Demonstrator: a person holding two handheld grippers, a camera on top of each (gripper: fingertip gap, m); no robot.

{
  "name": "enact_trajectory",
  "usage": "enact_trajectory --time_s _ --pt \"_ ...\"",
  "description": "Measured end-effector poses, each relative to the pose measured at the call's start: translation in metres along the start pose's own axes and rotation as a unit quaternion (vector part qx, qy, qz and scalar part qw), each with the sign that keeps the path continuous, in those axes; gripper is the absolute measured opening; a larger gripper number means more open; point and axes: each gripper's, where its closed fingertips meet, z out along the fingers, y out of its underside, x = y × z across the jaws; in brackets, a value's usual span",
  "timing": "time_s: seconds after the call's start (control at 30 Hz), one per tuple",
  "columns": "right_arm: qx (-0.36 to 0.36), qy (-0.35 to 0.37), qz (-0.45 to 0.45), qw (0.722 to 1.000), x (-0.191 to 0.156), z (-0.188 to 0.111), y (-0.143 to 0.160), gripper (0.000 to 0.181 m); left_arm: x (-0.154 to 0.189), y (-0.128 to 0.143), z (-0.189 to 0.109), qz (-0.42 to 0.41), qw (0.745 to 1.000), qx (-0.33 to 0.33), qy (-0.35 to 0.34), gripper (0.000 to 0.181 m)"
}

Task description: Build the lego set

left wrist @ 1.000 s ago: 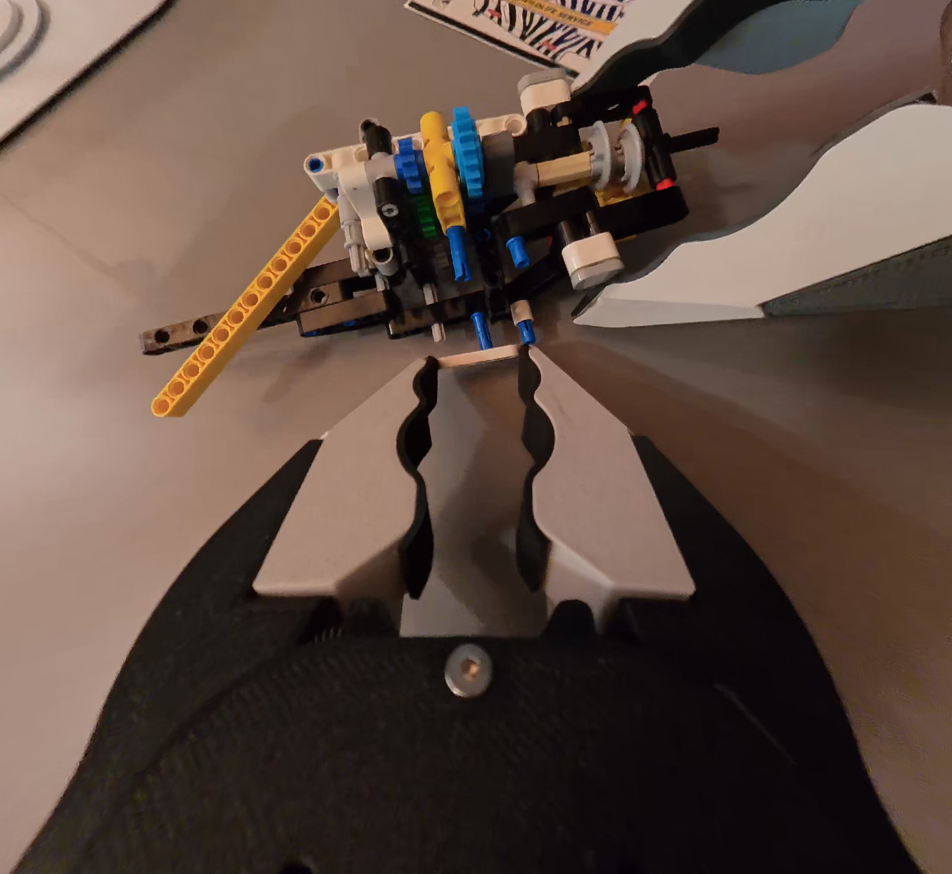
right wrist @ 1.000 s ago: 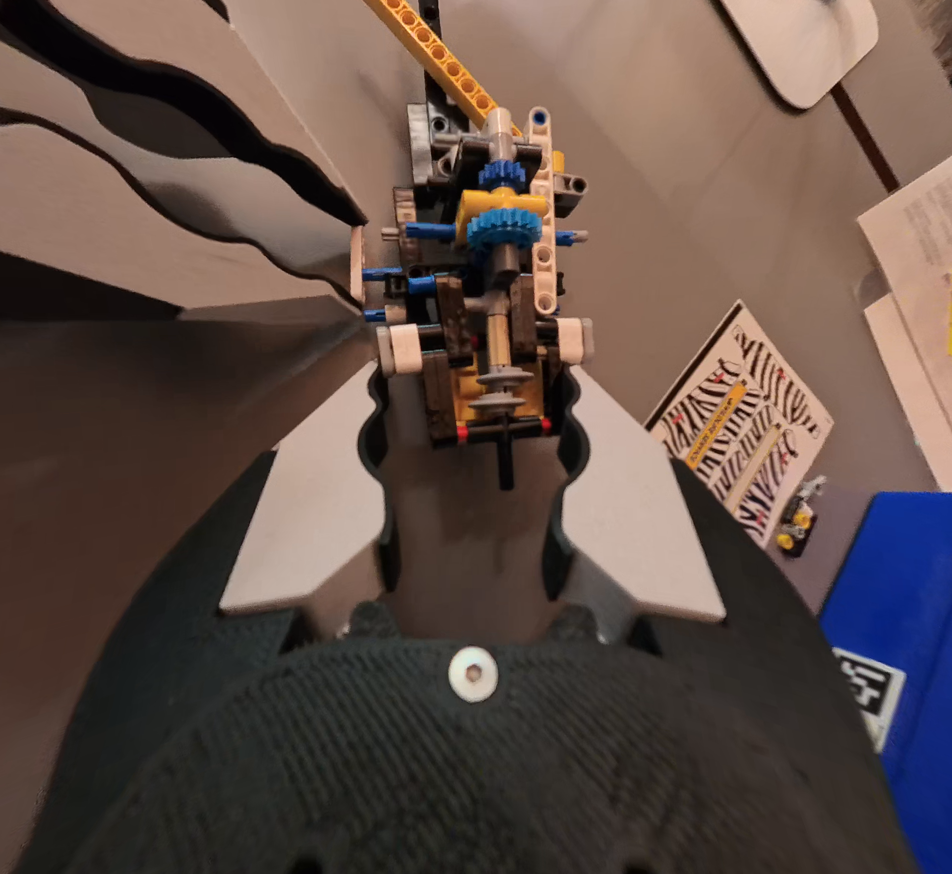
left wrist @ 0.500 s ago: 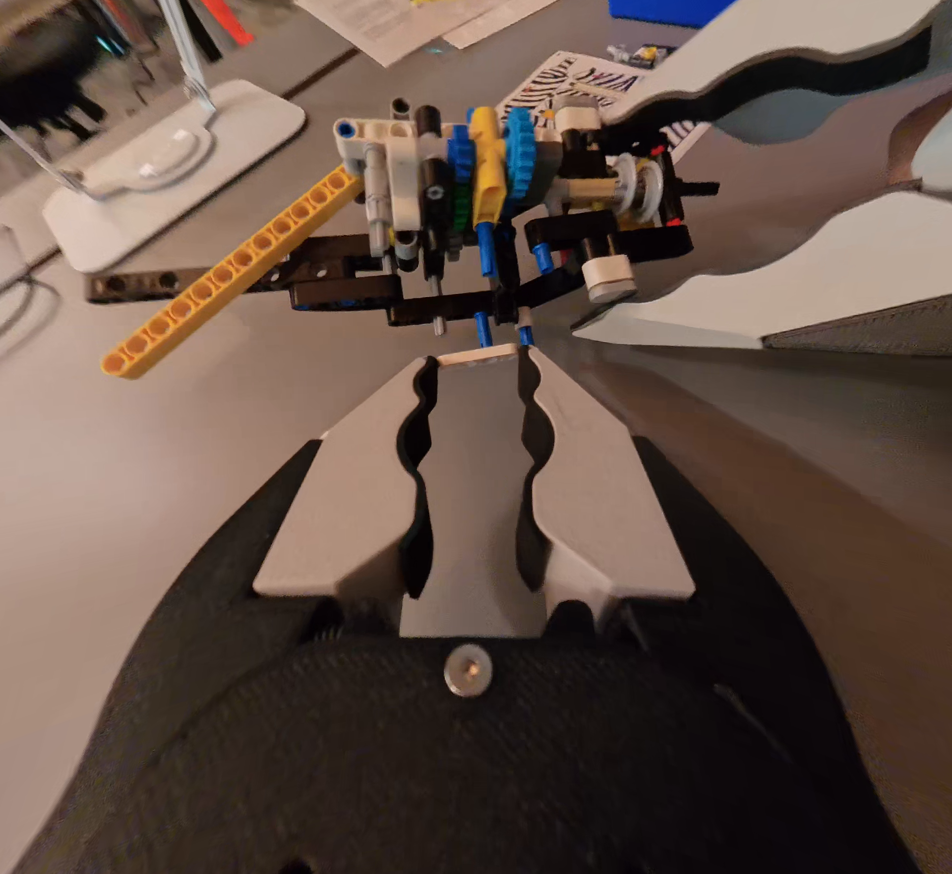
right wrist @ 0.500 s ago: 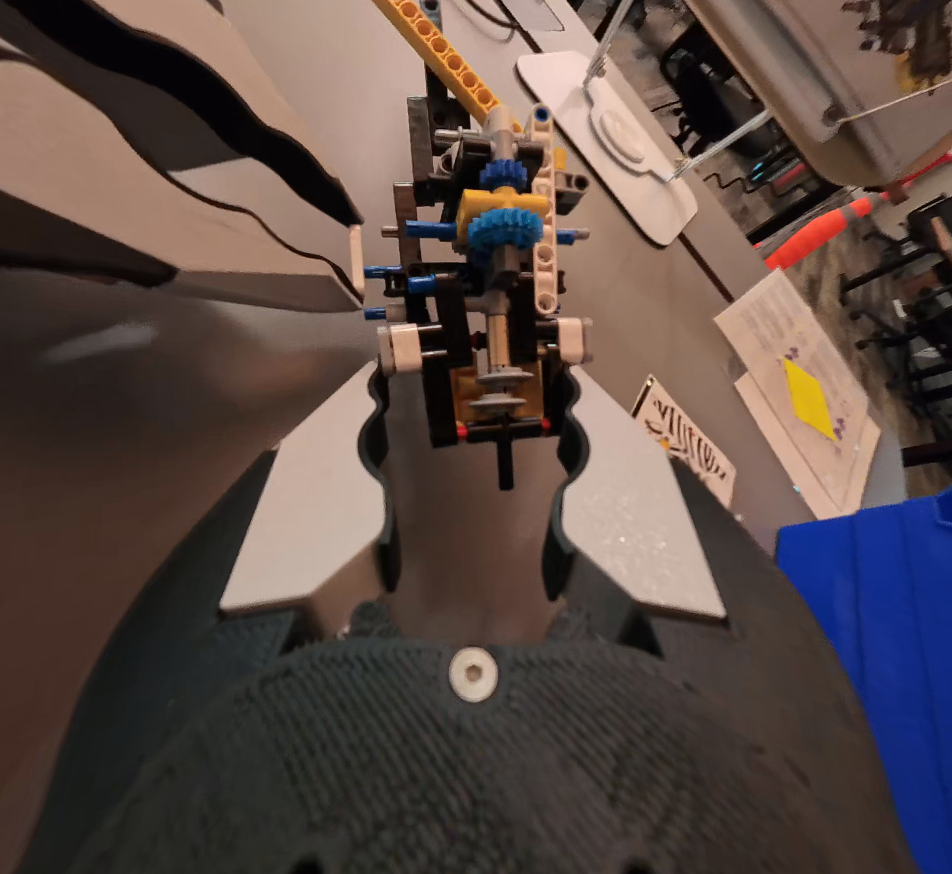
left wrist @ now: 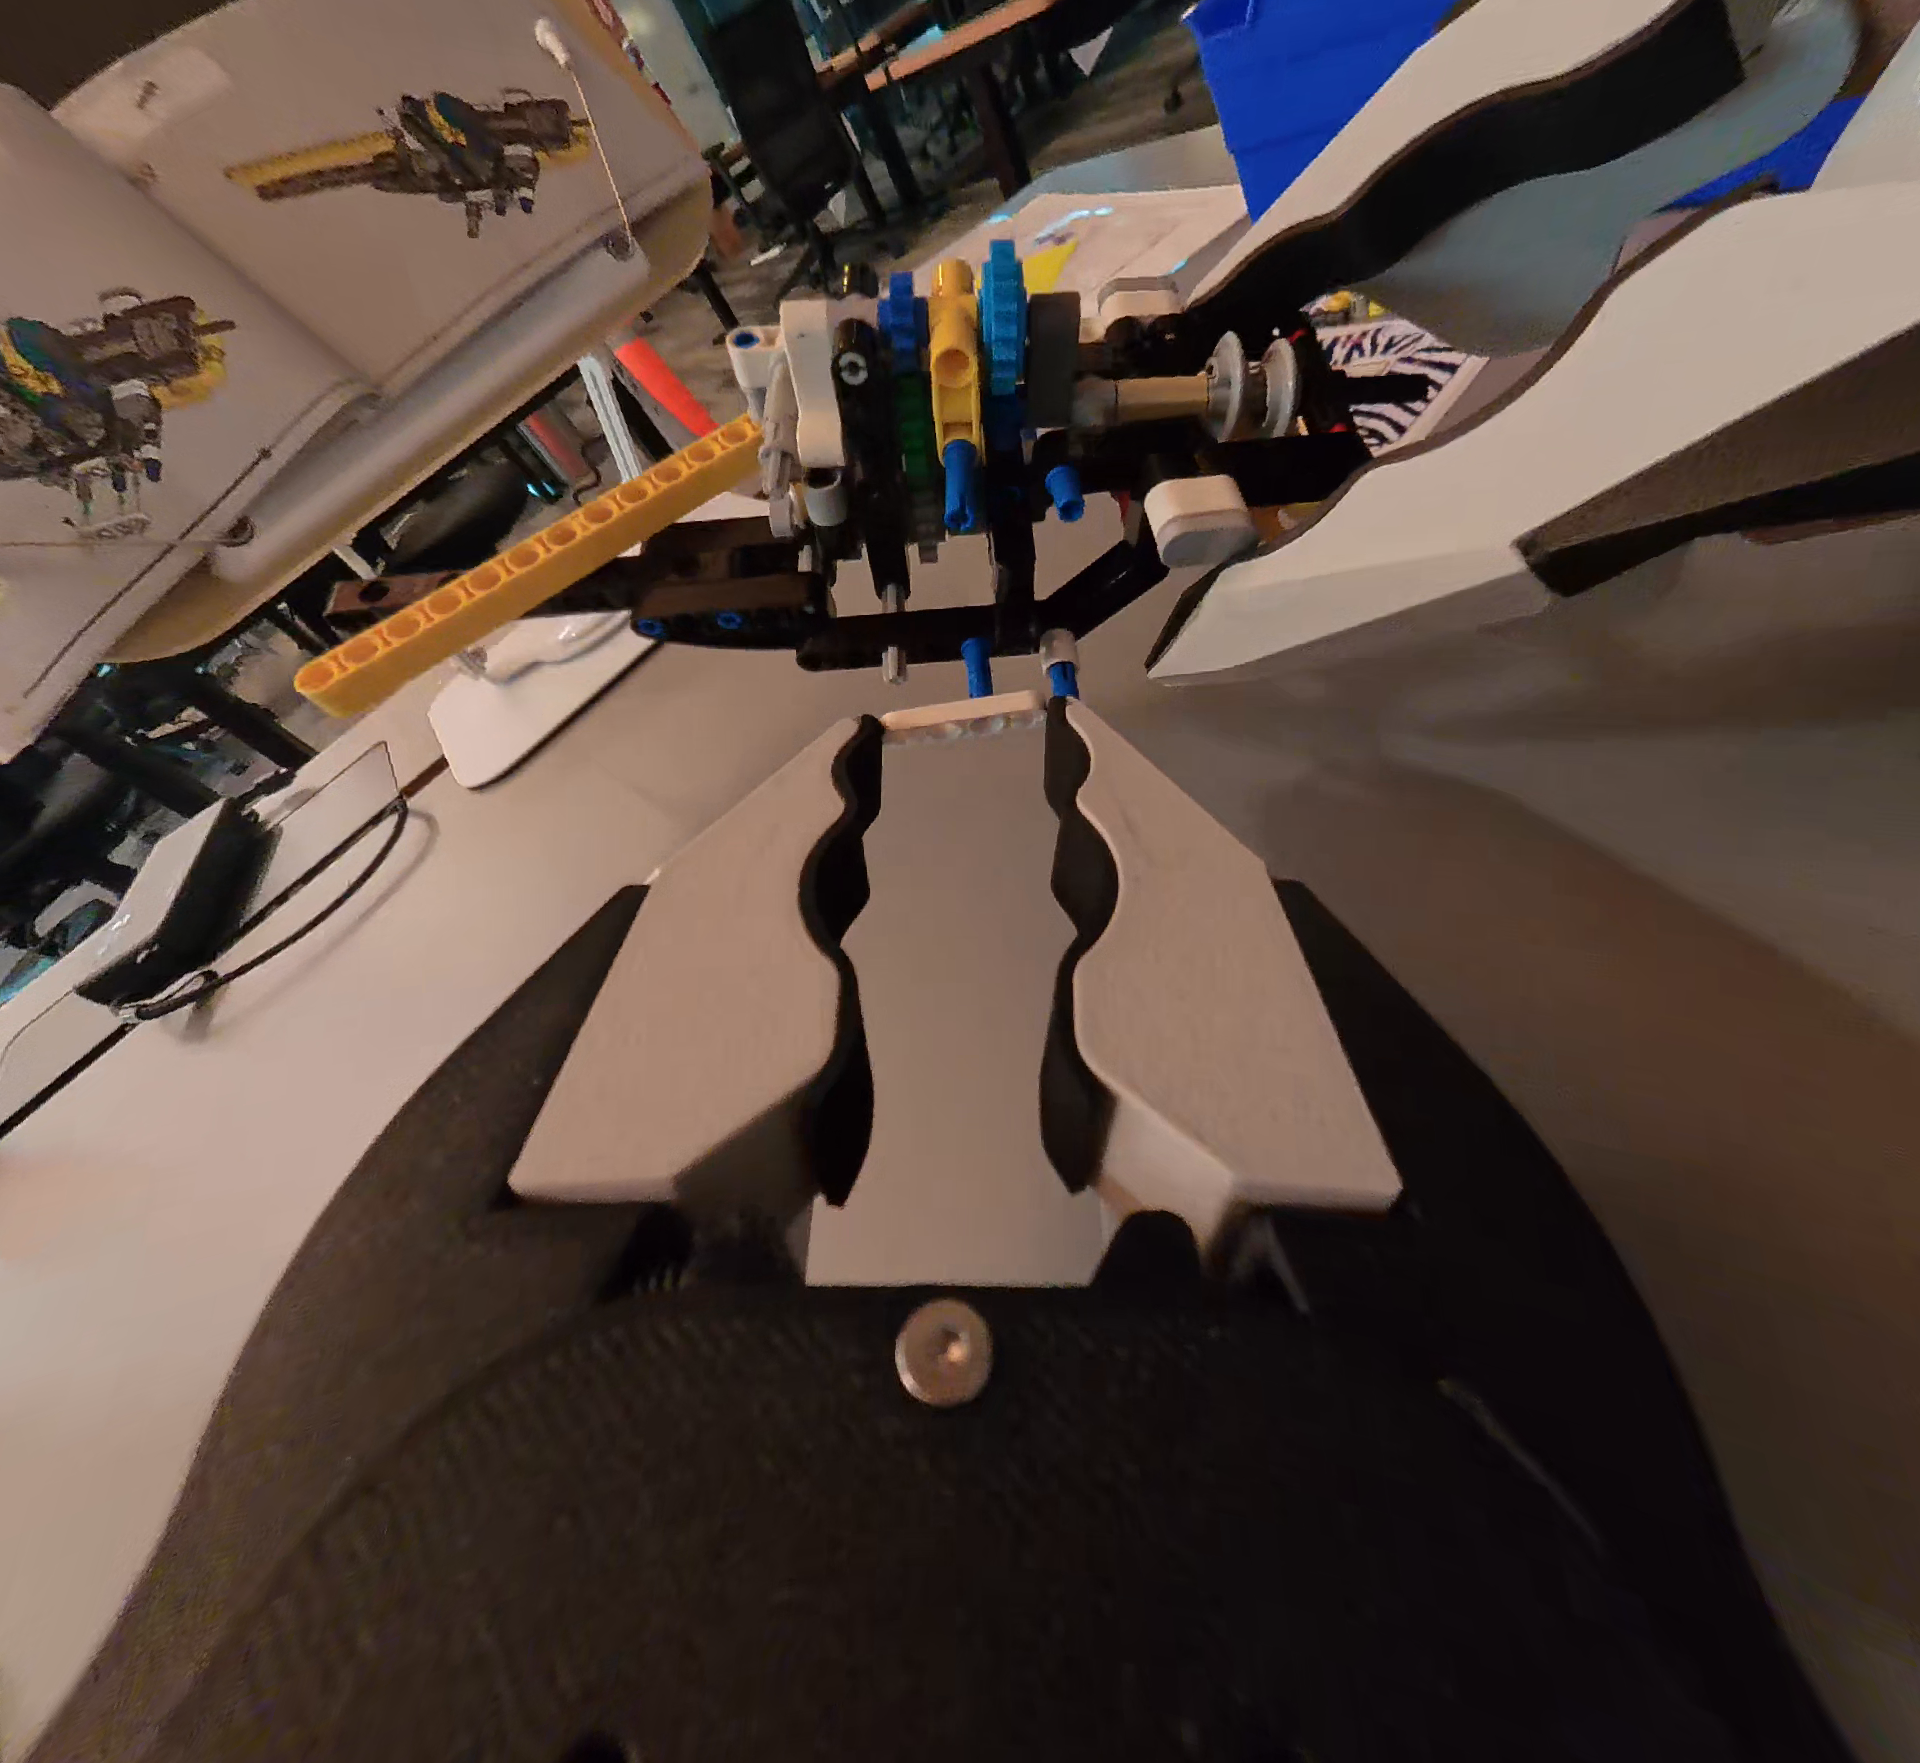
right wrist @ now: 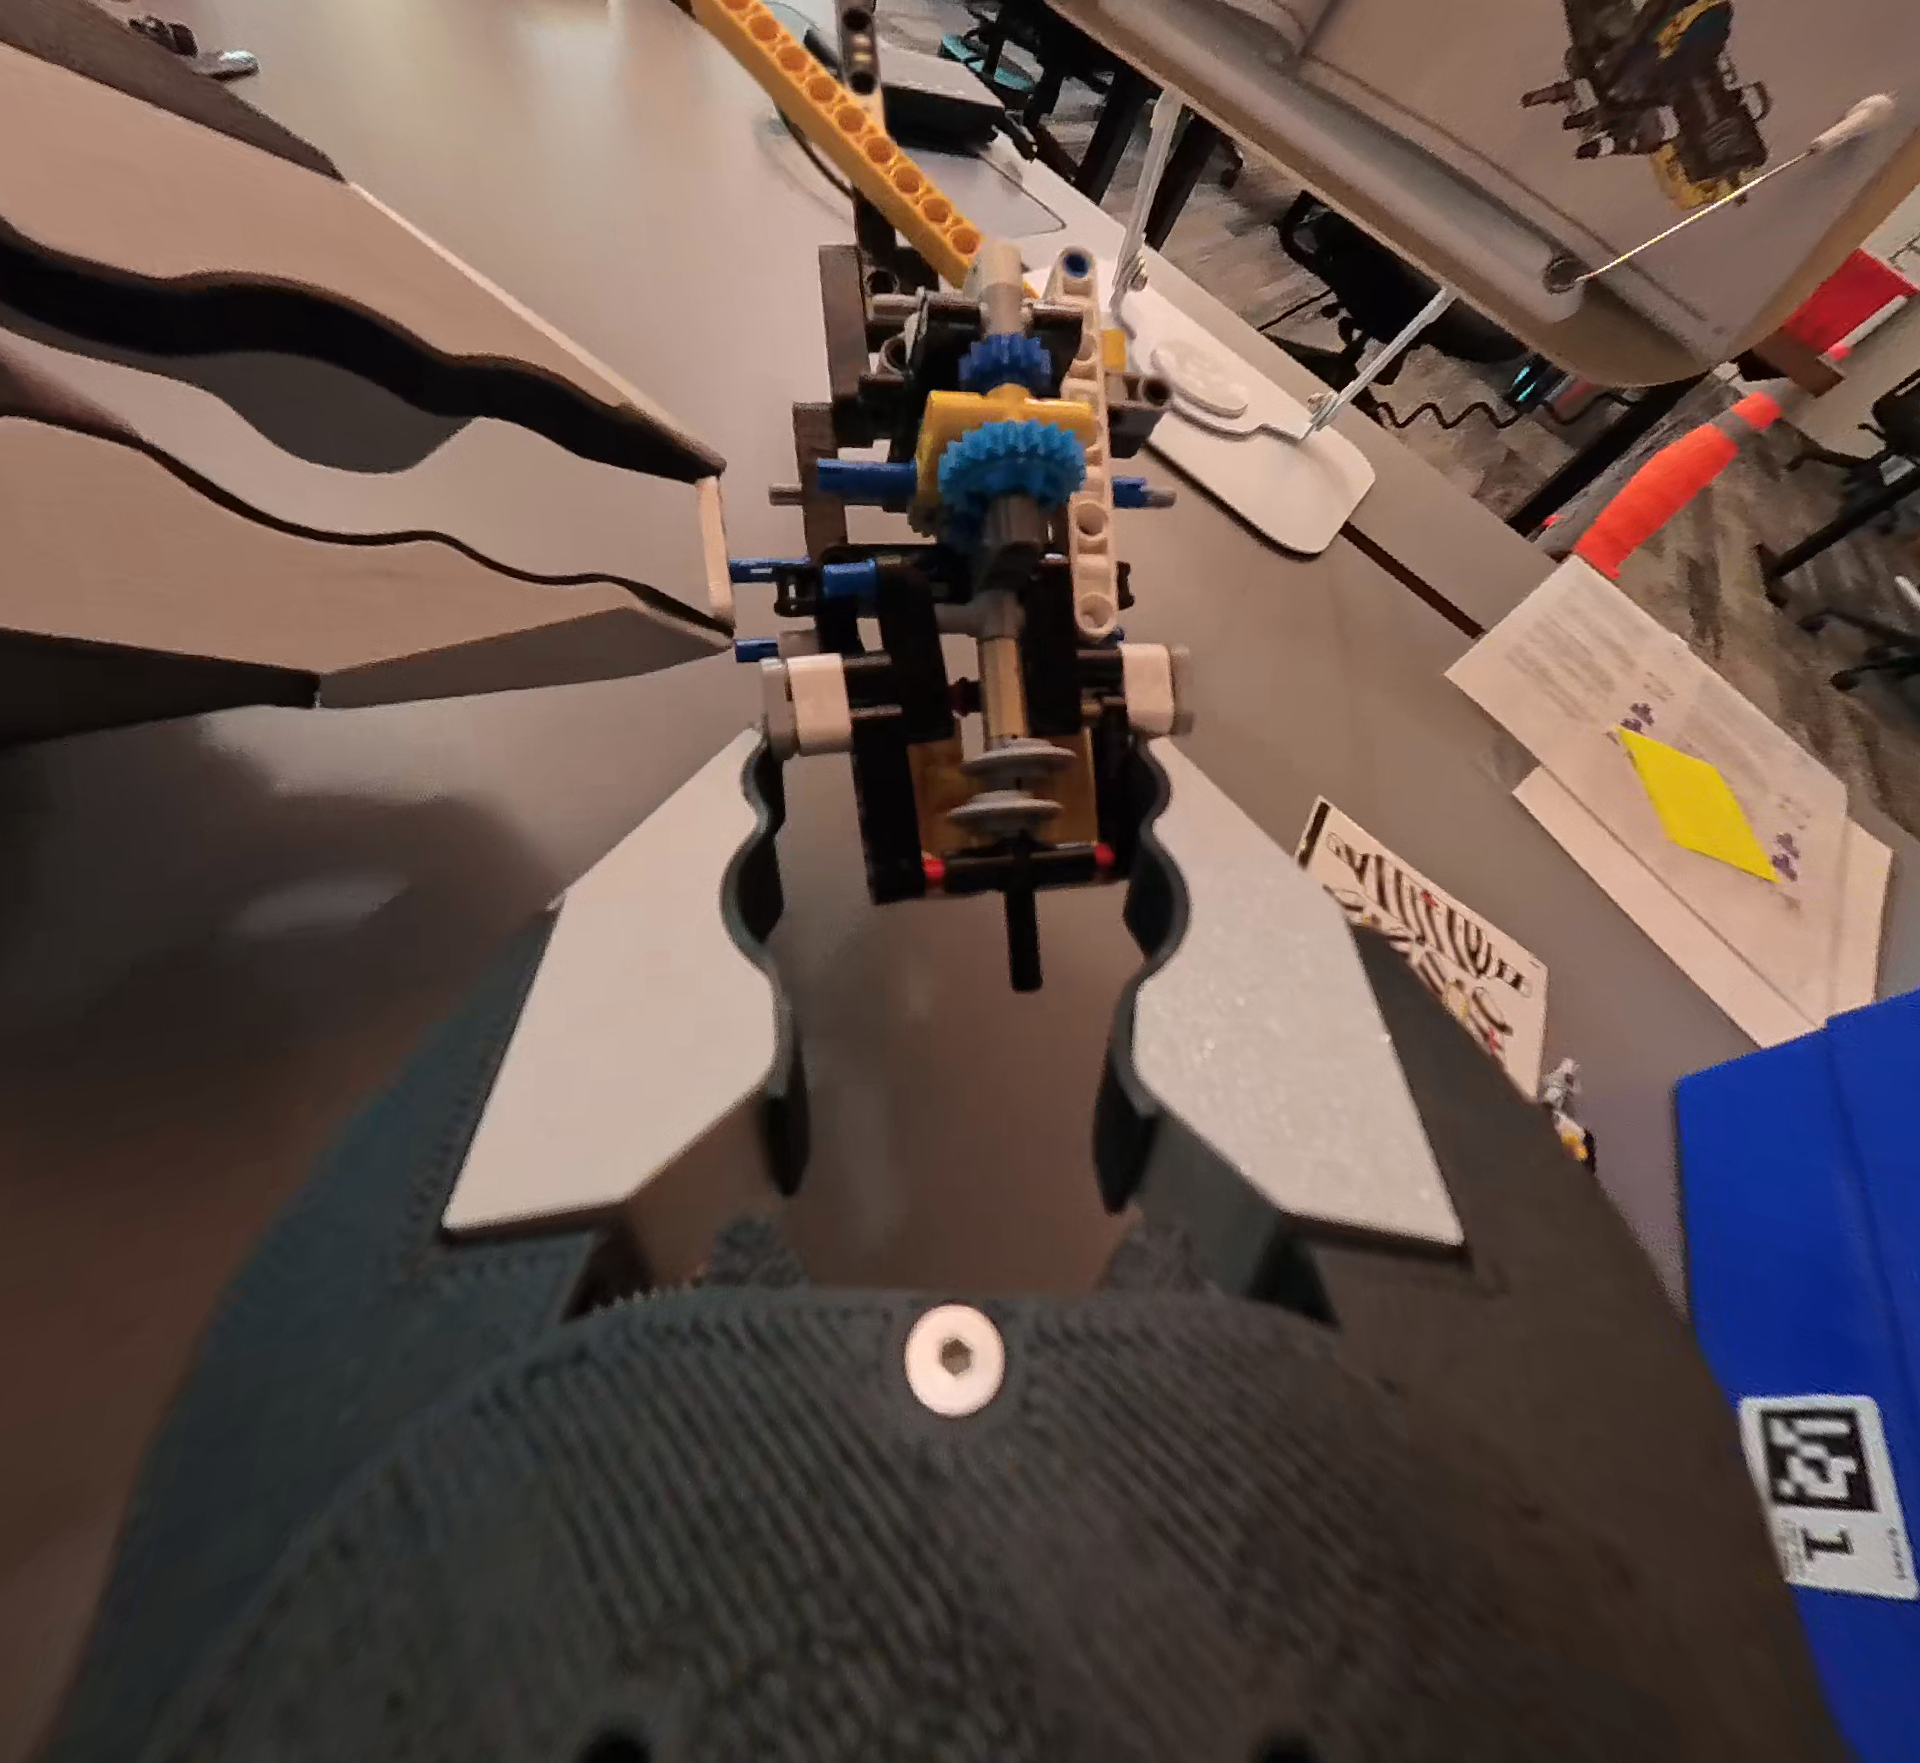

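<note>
Blue gears [right wrist: 1010, 468]: two; grippers: two (right gripper [right wrist: 951, 757] clamps model [right wrist: 977, 591]).

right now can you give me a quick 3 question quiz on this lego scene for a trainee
1. True or false: the right gripper grips the lego assembly at the end with the two grey discs.
2. What does the left gripper hold? A) a small white beam B) the long yellow beam C) nothing
3. Fill in: the blue pins on the assembly's side point toward the ___ gripper.

Key: 1 true; 2 A, the small white beam sits between its fingertips, while the long yellow beam juts from the assembly's far end; 3 left.
</note>
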Motion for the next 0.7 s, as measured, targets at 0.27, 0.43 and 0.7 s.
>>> enact_trajectory --time_s 0.27,0.43,0.7 --pt "0.002 0.007 -0.008 1.0 0.0012 -0.0024 -0.0012 0.067 0.0009 -0.0008 0.0008 0.029 0.999 0.003 -0.015 0.032" --pt "0.003 0.008 -0.008 1.0 0.0016 -0.0028 -0.0016 0.064 0.0022 -0.0012 0.0011 0.042 0.999 0.005 -0.018 0.032" --pt "0.007 0.023 -0.024 0.999 0.002 -0.003 -0.0022 0.064 0.0028 0.0006 0.0027 0.053 0.998 -0.001 -0.023 0.032"
